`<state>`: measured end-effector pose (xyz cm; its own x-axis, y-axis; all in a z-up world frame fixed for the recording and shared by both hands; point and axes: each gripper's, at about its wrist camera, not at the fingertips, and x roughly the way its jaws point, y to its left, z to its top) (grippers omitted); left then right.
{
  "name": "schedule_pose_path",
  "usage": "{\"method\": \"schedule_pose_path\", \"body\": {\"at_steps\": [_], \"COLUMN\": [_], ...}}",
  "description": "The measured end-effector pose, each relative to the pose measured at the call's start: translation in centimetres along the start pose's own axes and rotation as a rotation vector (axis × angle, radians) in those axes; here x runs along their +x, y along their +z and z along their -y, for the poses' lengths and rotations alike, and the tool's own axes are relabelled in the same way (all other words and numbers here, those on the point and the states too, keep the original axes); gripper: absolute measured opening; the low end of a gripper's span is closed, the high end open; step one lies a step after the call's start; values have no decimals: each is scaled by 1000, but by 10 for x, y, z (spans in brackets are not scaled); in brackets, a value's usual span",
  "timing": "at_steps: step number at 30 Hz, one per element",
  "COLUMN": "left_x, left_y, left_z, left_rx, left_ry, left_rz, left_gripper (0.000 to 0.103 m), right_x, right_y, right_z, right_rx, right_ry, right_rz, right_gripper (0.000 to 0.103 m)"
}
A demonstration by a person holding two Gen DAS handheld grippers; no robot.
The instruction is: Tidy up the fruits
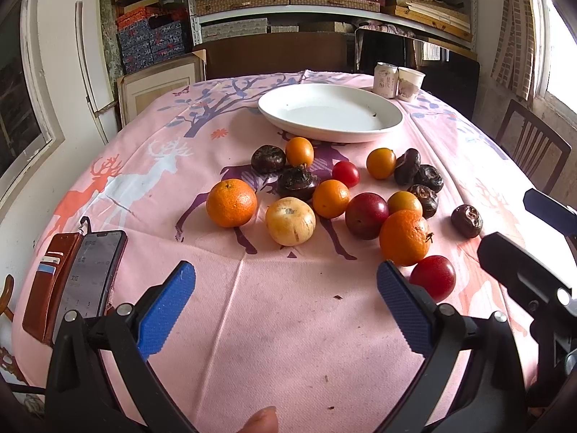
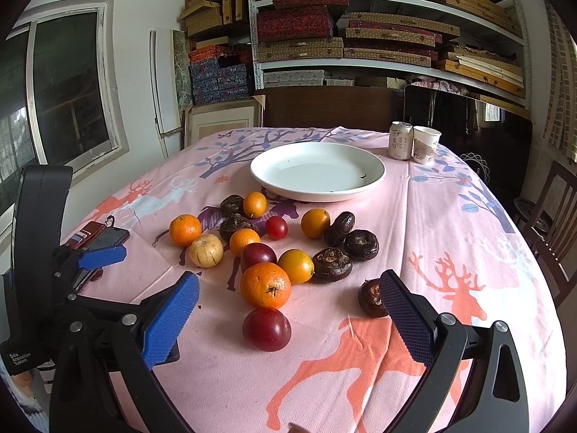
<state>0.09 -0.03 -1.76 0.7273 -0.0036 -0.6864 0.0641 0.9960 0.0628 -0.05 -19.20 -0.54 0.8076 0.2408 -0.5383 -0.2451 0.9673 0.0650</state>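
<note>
Fruits [image 2: 265,285] loose before plate [image 2: 375,166] (apparently empty).

It looks like a home storeroom doubling as a dining space: metal shelves [image 2: 389,63] stacked with patterned cloth-covered boxes [image 2: 295,21], dark wooden chairs [image 1: 530,144], and a bench under a pink deer-print tablecloth [image 2: 450,216].
</note>
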Motion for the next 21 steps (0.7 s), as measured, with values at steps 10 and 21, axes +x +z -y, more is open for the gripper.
{"method": "schedule_pose_path", "body": {"at_steps": [10,21], "left_x": [35,49], "left_y": [-18,-20], "left_z": [-13,-33], "left_rx": [99,139], "left_ry": [22,-166], "left_rz": [-131,-189], "left_gripper": [99,99], "right_x": [37,32], "right_y": [-20,-33], "right_z": [32,45], "right_rx": [76,82], "right_ry": [96,156], "right_rz": [-219,-256], "right_gripper": [100,100]}}
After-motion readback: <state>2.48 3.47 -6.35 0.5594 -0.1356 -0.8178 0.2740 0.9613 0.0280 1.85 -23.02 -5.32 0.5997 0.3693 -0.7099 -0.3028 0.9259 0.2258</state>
